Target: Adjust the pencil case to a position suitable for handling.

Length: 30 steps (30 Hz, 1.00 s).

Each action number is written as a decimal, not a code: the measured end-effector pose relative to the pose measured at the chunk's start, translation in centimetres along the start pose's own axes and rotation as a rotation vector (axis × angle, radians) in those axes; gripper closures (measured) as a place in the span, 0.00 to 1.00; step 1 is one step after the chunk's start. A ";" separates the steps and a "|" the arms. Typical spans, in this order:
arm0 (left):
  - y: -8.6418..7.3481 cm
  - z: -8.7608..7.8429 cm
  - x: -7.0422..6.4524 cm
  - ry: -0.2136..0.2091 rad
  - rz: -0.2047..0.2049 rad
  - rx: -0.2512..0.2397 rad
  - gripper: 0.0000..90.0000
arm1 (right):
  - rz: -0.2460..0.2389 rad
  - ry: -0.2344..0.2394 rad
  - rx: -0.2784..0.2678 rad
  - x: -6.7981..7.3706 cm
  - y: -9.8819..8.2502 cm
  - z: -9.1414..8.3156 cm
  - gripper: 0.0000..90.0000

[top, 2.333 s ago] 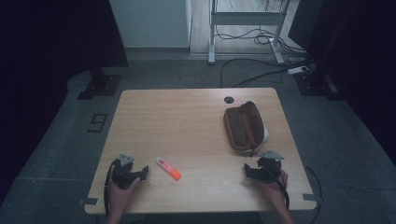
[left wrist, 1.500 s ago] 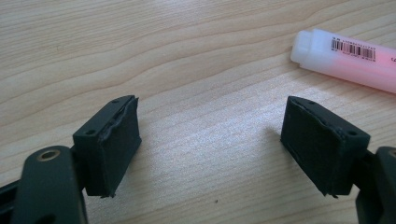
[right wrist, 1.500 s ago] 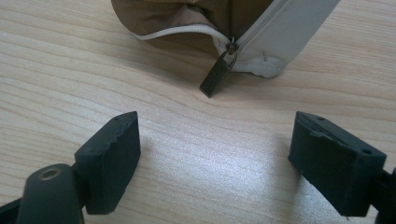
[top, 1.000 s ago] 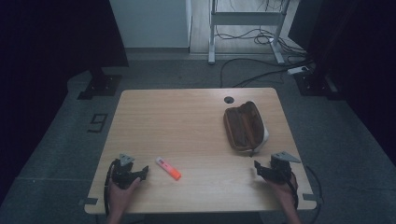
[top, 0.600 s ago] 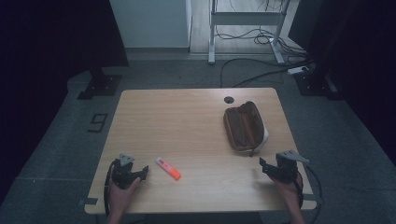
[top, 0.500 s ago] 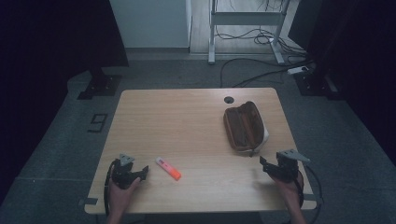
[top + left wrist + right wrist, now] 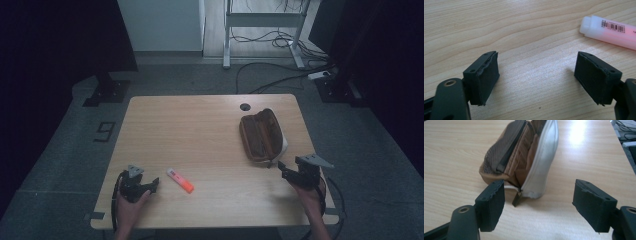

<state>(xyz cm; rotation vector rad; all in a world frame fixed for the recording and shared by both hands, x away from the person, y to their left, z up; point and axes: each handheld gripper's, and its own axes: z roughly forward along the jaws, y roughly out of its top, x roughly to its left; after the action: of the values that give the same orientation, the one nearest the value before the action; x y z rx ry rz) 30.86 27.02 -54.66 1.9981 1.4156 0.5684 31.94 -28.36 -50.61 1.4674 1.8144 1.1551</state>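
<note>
Resting near the front left corner of the wooden surface [image 7: 200,125], the left tongs [image 7: 150,186] are held in the person's left hand [image 7: 129,207], jaws spread wide with nothing between them. Just beside them to the right lies an orange-pink highlighter [image 7: 180,180], its pale cap end nearest the tongs and a barcode on its barrel [image 7: 614,32]. Well apart, toward the right edge, sits a brown pencil case [image 7: 260,136], unzipped and gaping, with a white outer side [image 7: 544,167] and a mesh pocket inside. Close in front of it, the right tongs [image 7: 284,171] hover in the right hand [image 7: 311,192], jaws wide apart and empty, pointed at the case's zipper end.
</note>
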 end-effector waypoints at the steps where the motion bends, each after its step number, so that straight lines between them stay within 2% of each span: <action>1: 0.0 0.0 0.0 0.000 0.000 0.000 0.22 | 0.001 0.002 -0.005 0.1 0.3 0.2 0.28; 17: 0.0 0.0 0.0 0.000 0.000 0.000 0.22 | 0.020 -0.001 -0.016 0.0 1.9 2.5 0.30; 30: 0.0 0.0 0.0 0.000 0.000 0.000 0.22 | 0.058 -0.029 0.005 -0.9 2.8 5.8 0.31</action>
<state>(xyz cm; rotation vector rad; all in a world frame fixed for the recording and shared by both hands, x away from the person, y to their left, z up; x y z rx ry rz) 30.87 27.02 -54.65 1.9982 1.4157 0.5685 38.35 -27.44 -51.19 1.5405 1.7672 1.1515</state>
